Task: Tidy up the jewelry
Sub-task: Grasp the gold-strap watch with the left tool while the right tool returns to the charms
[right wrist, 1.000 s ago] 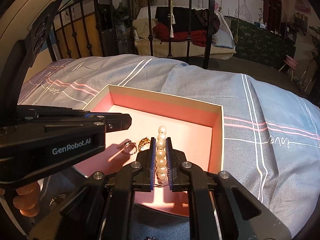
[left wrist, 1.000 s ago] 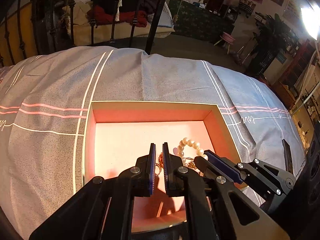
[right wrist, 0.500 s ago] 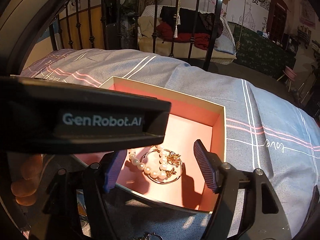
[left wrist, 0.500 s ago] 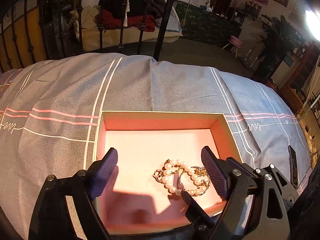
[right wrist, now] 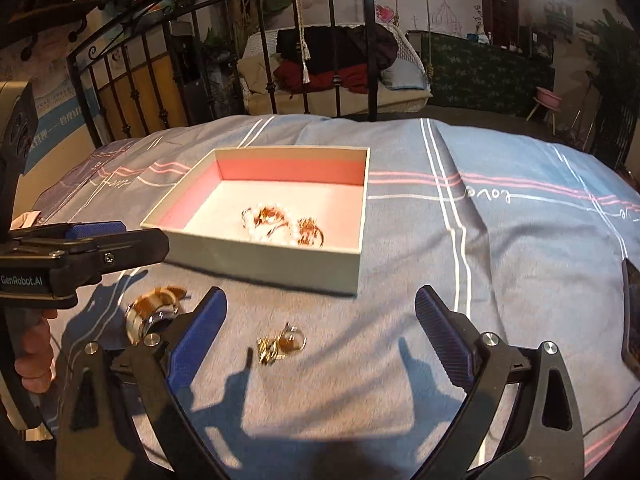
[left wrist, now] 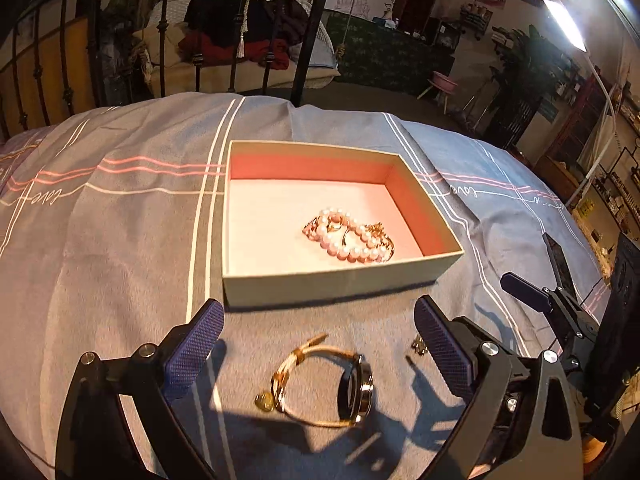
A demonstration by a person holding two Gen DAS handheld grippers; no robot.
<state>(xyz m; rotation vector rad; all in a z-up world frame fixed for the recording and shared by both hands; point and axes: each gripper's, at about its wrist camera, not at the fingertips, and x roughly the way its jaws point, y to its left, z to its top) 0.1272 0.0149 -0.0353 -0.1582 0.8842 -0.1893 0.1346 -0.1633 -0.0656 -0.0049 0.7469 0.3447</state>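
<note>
An open box with a pink inside [left wrist: 236,280] [right wrist: 280,262] sits on the grey bedspread. In it lie a pearl bracelet [left wrist: 352,246] [right wrist: 294,236] and gold pieces. My left gripper [left wrist: 318,344] is open and empty, held back from the box's near wall above a gold-strap watch [left wrist: 320,384], which also shows in the right wrist view [right wrist: 150,312]. My right gripper [right wrist: 320,328] is open and empty, above a small gold earring piece [right wrist: 280,344] on the spread; that piece shows by the left gripper's right finger [left wrist: 419,345].
A black iron bed rail [right wrist: 224,64] stands behind the bed. The other gripper's body [right wrist: 72,256] reaches in at the left of the right wrist view. A dark phone-like slab [right wrist: 632,320] lies at the spread's right edge.
Both grippers opened and let go of the jewelry in the box, the right one dropping the pearl bracelet. Both then pulled back toward me, off the box, bringing the watch and earring into view.
</note>
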